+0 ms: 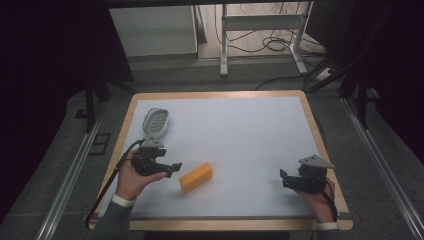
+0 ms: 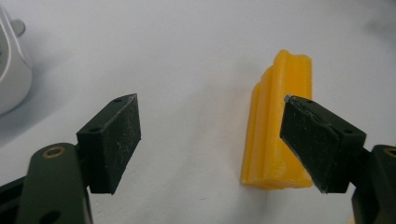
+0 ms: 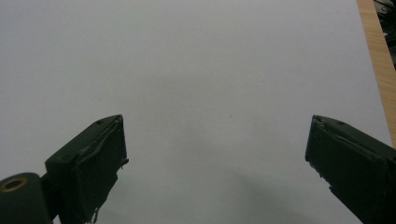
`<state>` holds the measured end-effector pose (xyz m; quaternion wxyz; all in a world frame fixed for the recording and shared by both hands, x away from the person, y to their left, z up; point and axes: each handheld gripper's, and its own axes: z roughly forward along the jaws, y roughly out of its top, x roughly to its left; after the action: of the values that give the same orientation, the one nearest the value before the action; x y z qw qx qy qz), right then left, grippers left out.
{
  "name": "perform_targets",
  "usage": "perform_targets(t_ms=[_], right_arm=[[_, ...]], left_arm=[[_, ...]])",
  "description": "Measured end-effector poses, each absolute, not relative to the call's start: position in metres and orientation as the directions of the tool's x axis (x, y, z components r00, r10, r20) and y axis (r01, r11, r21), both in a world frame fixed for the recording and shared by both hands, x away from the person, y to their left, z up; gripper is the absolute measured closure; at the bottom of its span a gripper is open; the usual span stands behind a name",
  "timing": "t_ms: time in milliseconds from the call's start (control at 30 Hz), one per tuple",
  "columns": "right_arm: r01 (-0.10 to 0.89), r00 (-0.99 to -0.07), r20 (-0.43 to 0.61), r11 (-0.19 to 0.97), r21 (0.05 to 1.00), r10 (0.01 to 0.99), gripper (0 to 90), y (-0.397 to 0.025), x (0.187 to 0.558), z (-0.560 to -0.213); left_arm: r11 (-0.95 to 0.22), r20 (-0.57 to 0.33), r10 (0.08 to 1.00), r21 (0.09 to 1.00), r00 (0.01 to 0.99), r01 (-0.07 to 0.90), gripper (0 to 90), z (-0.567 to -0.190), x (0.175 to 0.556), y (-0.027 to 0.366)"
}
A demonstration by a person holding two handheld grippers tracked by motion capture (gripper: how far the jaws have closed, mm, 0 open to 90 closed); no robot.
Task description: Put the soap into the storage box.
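A yellow ridged block [image 1: 196, 176] lies flat on the white mat, front and left of centre. My left gripper [image 1: 173, 169] is just to its left, held in a hand, with the jaws open and pointing toward it. In the left gripper view the block [image 2: 275, 126] lies lengthwise right beside the right-hand jaw and partly behind it. The gap of that gripper [image 2: 210, 105] holds nothing. My right gripper [image 1: 284, 179] hovers near the front right of the mat, open and empty. Bare mat lies ahead of its spread jaws in the right gripper view [image 3: 215, 119].
A grey-and-white oval device [image 1: 156, 121] lies on the mat behind the left gripper, and its edge [image 2: 11, 79] is at the far left of the left gripper view. The table's wooden rim [image 1: 320, 145] frames the mat [image 1: 240, 135]. Floor cables and a metal stand [image 1: 260, 45] are beyond.
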<state>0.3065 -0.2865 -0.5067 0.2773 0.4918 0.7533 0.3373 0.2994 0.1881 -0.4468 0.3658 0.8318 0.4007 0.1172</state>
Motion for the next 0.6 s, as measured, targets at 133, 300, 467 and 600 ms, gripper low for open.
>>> perform_targets(t_ms=[133, 300, 467, 600], right_arm=[[0.553, -0.364, -0.089, 0.292, 0.78, 0.927, 5.4, -0.286, 0.307, -0.507], [0.558, -0.36, -0.086, 0.288, 0.778, 0.929, 5.4, -0.287, 0.307, -0.507], [0.554, -0.362, -0.078, 0.282, 0.784, 0.929, 5.4, -0.288, 0.306, -0.506], [0.551, -0.359, -0.078, 0.279, 0.786, 0.93, 5.4, -0.288, 0.306, -0.505]], left_arm=[[-0.424, -0.094, 0.738, 0.705, 0.668, 0.568, 20.6, -0.441, 0.298, 0.182], [-0.446, -0.082, 0.725, 0.7, 0.684, 0.557, 20.4, -0.439, 0.299, 0.175], [-0.439, -0.085, 0.715, 0.717, 0.694, 0.541, 20.3, -0.433, 0.298, 0.172], [-0.451, -0.078, 0.71, 0.712, 0.699, 0.538, 19.9, -0.432, 0.298, 0.17]])
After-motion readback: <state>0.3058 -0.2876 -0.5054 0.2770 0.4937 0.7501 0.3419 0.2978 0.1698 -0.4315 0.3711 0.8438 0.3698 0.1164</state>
